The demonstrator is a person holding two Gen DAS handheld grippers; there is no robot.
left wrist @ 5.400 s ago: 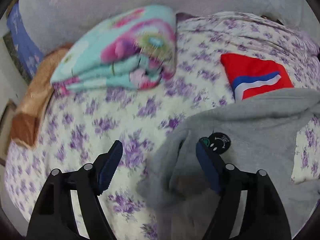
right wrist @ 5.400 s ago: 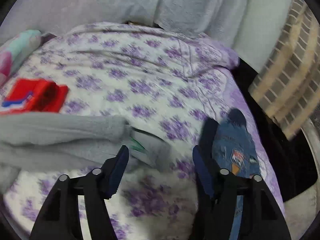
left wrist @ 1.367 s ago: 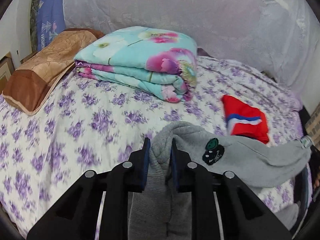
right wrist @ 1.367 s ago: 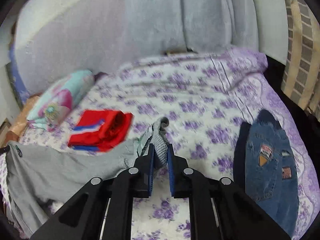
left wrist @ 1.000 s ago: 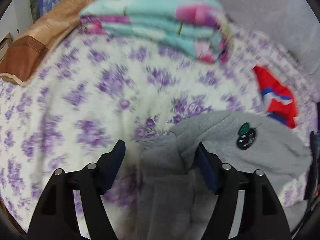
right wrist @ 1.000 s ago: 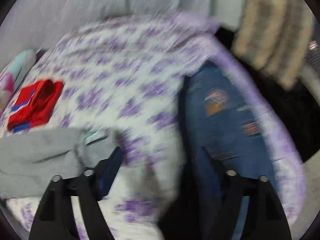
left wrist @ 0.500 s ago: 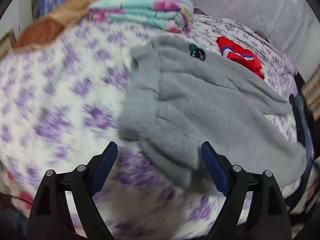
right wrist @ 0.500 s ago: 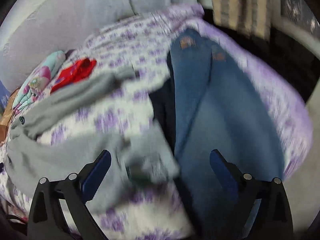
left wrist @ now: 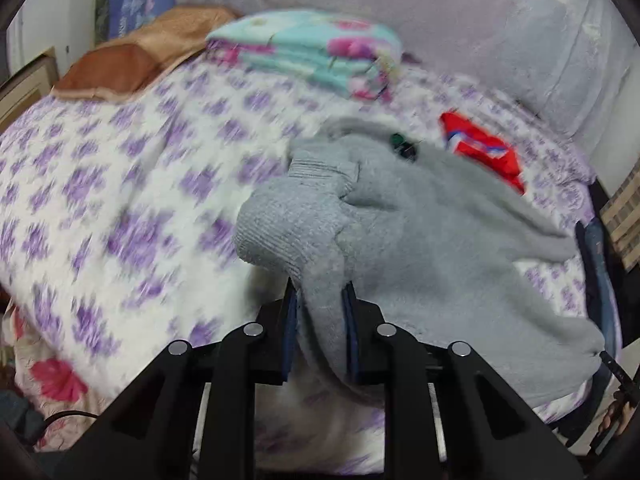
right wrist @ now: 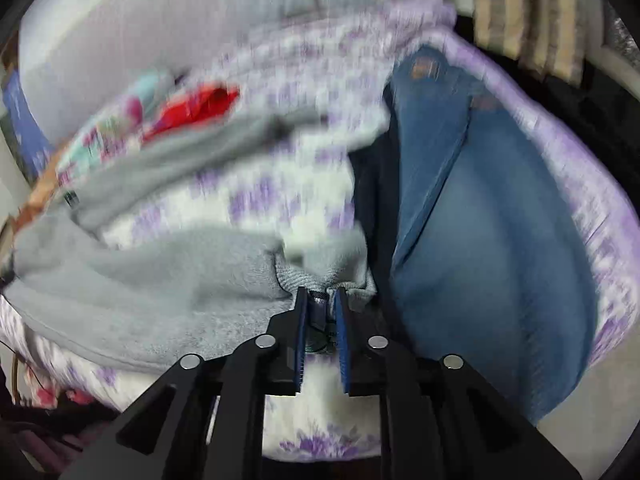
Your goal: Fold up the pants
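Note:
Grey fleece pants point(left wrist: 440, 240) lie across the flowered bed, with a small dark round logo point(left wrist: 402, 148) near the far end. My left gripper point(left wrist: 319, 300) is shut on a bunched ribbed edge of the grey pants near the bed's front. In the right wrist view the same grey pants point(right wrist: 160, 280) stretch to the left, and my right gripper point(right wrist: 320, 300) is shut on their ribbed edge at the other end. Both views are blurred by motion.
A folded turquoise flowered quilt point(left wrist: 312, 56) and a brown pillow point(left wrist: 132, 60) lie at the back. A folded red garment point(left wrist: 480, 148) lies beyond the pants. Blue jeans point(right wrist: 472, 220) lie along the bed's right edge. The purple flowered sheet point(left wrist: 120, 168) covers the bed.
Half a second ago both grippers were open above the spread pants. Now each has closed on a ribbed edge of the grey pants at the near side.

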